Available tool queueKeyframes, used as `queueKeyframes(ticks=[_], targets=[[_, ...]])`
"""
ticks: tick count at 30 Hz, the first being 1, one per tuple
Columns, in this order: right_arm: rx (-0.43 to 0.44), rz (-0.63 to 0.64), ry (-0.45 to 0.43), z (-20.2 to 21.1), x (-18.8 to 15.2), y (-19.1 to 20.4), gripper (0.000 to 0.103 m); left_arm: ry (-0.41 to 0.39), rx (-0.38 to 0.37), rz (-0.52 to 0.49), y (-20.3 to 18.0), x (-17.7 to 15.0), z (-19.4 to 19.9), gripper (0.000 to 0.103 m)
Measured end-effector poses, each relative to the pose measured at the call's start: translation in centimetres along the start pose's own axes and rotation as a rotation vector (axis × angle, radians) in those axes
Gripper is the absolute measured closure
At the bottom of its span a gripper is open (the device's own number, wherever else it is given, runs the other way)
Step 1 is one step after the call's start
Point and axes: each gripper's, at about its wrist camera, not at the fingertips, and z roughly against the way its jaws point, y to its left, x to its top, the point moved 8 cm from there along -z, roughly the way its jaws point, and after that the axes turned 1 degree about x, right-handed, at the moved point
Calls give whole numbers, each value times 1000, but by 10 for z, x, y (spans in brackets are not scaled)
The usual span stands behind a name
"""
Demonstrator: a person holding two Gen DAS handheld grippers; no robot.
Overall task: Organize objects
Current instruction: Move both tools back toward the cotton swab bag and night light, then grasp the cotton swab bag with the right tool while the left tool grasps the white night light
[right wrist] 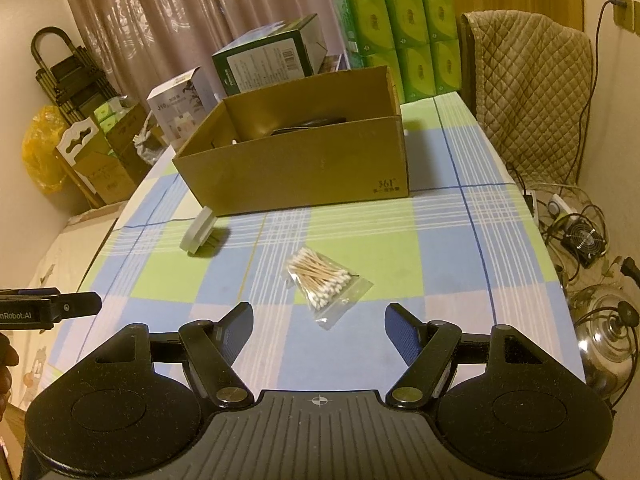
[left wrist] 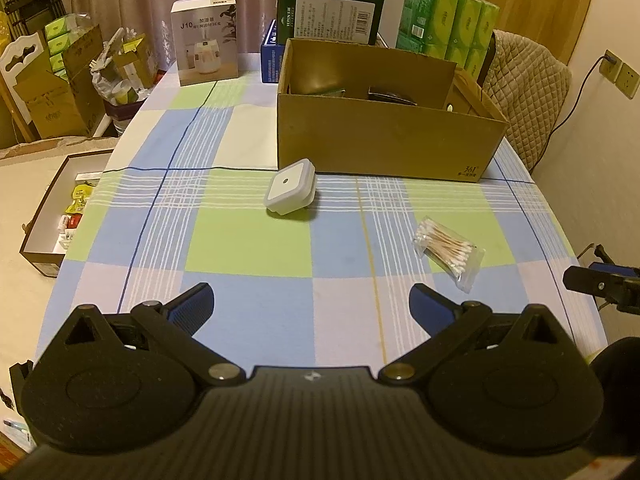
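A white square plug-in night light [left wrist: 290, 193] lies on the checked tablecloth just in front of an open cardboard box [left wrist: 384, 140]; it also shows in the right wrist view [right wrist: 198, 232]. A clear bag of cotton swabs [left wrist: 448, 252] lies to its right, just ahead of my right gripper in the right wrist view [right wrist: 326, 282]. The box [right wrist: 304, 168] holds some dark items. My left gripper [left wrist: 310, 306] is open and empty above the near table. My right gripper [right wrist: 318, 322] is open and empty just short of the swab bag.
A humidifier box [left wrist: 206, 40], a green carton [left wrist: 330, 10] and green tissue packs [left wrist: 448, 24] stand at the table's far end. A padded chair [right wrist: 532, 92] stands at the right. An open box of small items [left wrist: 60, 216] sits below the table's left edge.
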Motion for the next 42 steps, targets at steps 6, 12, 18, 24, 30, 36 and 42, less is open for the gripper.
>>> queueKeyframes(ticks=[6,12,18,24,30,36,42], targets=[[2,29,13,-7,3,1,33,8,-2,-1,2,0,-5,1],[16,119,72,-27,5,6,33,14,-7,-9,6,8,-15,1],[30,269,142,-61,10,13,33,23,-18,-9,13,19,-33,1],[58,446,201,-104,19,23,33,41,-16,-14,22,30,-58,1],[90,550,286,-151,17,26,33,66,-22,-34,26,39,-88,1],[93,592,362,-197,11,16,33,88,-36,-45,27,45,-119,1],[101,610,384,-219,8,12,47,102,-46,-44,29,48,-138,1]])
